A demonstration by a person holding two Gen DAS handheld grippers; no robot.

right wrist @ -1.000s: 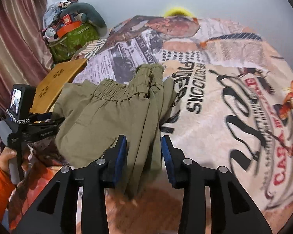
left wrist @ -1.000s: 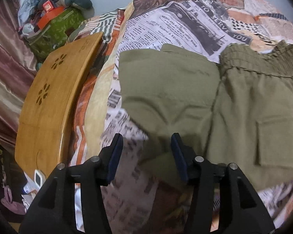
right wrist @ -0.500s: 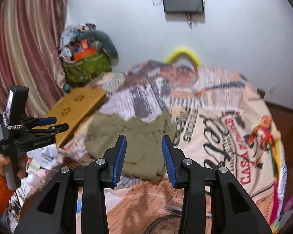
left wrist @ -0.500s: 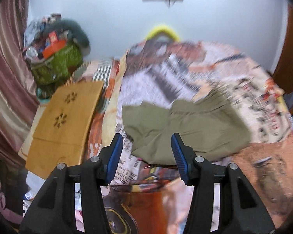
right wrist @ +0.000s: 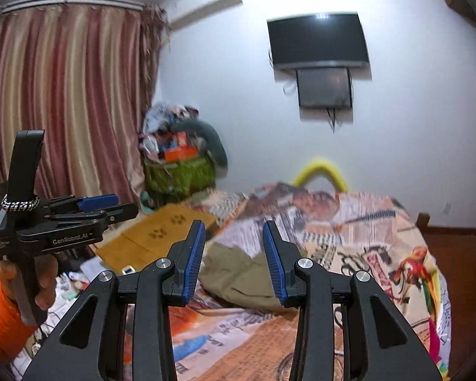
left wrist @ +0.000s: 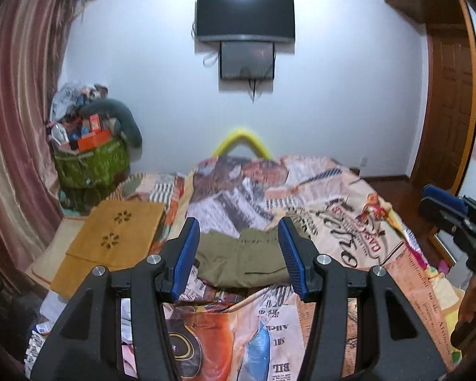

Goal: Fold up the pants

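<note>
**Room and background, both wrist views**

White wall point(left wrist: 333, 95) straight ahead of the tongs. Dark flat screen point(left wrist: 245, 16) is mounted high on it, a smaller dark panel point(left wrist: 247, 60) directly below, cables hanging from it. Striped red-and-cream curtain point(right wrist: 66, 101) covers the side left of the tongs, under a rail. White air conditioner point(right wrist: 206, 0) sits near the ceiling beside the curtain top. Wooden door point(left wrist: 450, 111) stands right of the tongs. Bed with printed newspaper-pattern cover point(left wrist: 349, 197) lies ahead and below. Yellow curved piece point(left wrist: 241, 141) shows at its far end. Wooden board point(left wrist: 111, 238) lies left of the bed. Green bag point(left wrist: 92, 165) piled with clutter fills the far left corner. Lighting even, soft.
</note>
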